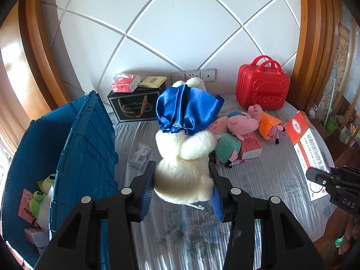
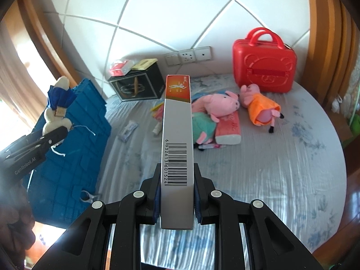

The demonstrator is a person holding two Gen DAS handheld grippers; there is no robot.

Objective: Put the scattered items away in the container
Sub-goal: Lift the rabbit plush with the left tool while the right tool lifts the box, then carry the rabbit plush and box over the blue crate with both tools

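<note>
My left gripper (image 1: 182,175) is shut on a cream plush bear in a blue satin dress (image 1: 186,139) and holds it above the bed, right of the blue crate (image 1: 87,139). The bear also shows in the right wrist view (image 2: 57,110), over the crate (image 2: 74,148). My right gripper (image 2: 176,193) is shut on a flat white and red box (image 2: 177,135), held edge-up; the box also shows in the left wrist view (image 1: 308,148). Pink pig plushes (image 2: 220,103) and a red tissue pack (image 2: 228,128) lie on the bed.
The crate holds a green frog plush (image 1: 42,193) and small packs. A black box (image 1: 135,103) and a red case (image 1: 262,90) stand by the wall. A small white packet (image 1: 140,155) lies near the crate. The bed edge curves at the right.
</note>
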